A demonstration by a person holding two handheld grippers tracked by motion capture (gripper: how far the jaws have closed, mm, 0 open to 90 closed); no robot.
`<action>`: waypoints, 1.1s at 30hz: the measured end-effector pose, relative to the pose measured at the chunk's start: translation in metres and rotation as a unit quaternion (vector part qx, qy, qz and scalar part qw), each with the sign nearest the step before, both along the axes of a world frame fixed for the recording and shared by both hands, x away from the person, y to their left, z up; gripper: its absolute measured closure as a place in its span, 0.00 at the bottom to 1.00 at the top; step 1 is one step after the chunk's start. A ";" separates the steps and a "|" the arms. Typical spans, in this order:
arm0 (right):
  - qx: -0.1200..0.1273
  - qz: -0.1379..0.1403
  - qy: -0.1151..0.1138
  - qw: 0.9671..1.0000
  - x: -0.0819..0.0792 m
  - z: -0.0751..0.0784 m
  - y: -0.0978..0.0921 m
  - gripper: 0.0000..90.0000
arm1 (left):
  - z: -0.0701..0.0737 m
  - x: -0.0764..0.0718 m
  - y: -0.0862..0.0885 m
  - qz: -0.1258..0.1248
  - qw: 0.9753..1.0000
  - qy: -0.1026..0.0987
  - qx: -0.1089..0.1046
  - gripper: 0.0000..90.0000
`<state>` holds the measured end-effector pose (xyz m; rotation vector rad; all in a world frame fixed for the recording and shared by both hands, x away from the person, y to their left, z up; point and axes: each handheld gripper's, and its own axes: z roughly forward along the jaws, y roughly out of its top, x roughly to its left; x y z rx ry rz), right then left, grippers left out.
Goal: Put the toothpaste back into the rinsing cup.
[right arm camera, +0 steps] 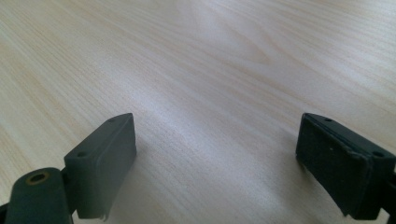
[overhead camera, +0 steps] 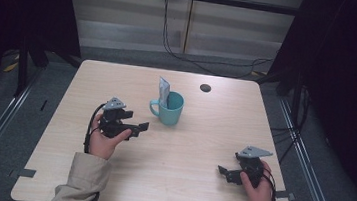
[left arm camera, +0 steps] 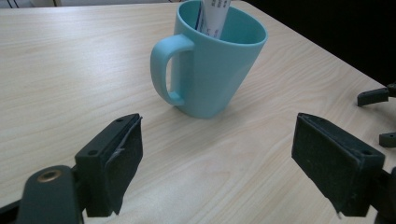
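A teal mug (overhead camera: 169, 108) stands upright near the middle of the wooden table (overhead camera: 203, 133), its handle toward the left. A white tube or packet with blue print (overhead camera: 163, 90) sticks out of it, and it also shows in the mug (left arm camera: 215, 56) in the left gripper view as the tube (left arm camera: 214, 16). My left gripper (overhead camera: 139, 126) is held open a short way left of the mug, pointing at it, with nothing between its pads (left arm camera: 123, 165). My right gripper (overhead camera: 223, 174) rests low near the table's front right, open over bare wood, with pads (right arm camera: 105, 163) apart.
A small dark round hole (overhead camera: 205, 88) sits in the tabletop behind the mug on the right. Cables hang over the floor behind the table. The right gripper's jaw tips (left arm camera: 376, 95) show at the far right of the left gripper view.
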<state>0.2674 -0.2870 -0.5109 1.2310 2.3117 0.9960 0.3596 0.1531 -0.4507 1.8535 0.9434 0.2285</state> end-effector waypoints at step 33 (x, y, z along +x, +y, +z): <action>0.000 0.002 -0.001 1.000 0.001 0.000 0.000 0.13 | -0.021 -0.017 0.034 -0.014 0.999 0.022 0.022 0.18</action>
